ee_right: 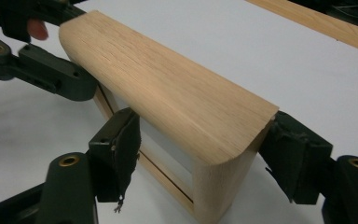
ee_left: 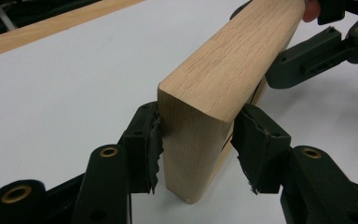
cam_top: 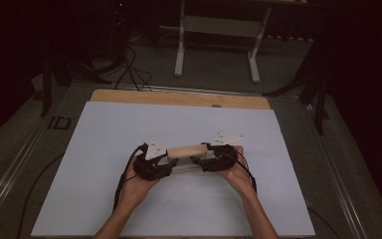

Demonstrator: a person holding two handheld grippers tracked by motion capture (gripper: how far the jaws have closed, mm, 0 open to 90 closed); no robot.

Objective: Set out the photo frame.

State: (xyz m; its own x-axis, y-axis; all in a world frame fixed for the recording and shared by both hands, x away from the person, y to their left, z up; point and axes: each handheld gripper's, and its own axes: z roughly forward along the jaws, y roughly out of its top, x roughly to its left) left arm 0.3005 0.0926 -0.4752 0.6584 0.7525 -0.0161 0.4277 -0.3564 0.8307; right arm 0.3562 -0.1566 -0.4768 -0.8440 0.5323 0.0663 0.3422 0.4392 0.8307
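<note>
Left gripper (cam_top: pixel 166 162), held in the person's left hand (cam_top: pixel 138 186) at the middle of the white table surface (cam_top: pixel 104 144): jaws pinched on the left end of a wooden frame (cam_top: pixel 185 151). In the left gripper view, left gripper (ee_left: pixel 196 135) seen with its padded fingers (ee_left: pixel 147 140) pressed against both faces of the end post of the wooden frame (ee_left: pixel 214 88), black pad material frayed at the edges.

Wooden frame: light, open-centred, with a broad rounded top rail, two end posts and a thin bottom rail; spanning the gap between the two grippers, set roughly level, near the centre of the white surface. Contact with the surface below: cannot tell.

Right gripper (cam_top: pixel 203 160), held in the right hand (cam_top: pixel 236 174): jaws clamped on the right end of the frame. In the right gripper view, right gripper (ee_right: pixel 200 154) seen with one pad (ee_right: pixel 123 149) at the left face and the other at the right face of the near post of the wooden frame (ee_right: pixel 168 93); opposite gripper (ee_right: pixel 46 70) visible at the far end.

Behind the white surface: strip of bare wooden tabletop (cam_top: pixel 179 98), then dark floor with cables (cam_top: pixel 129 69) and a white table base (cam_top: pixel 219 35).
</note>
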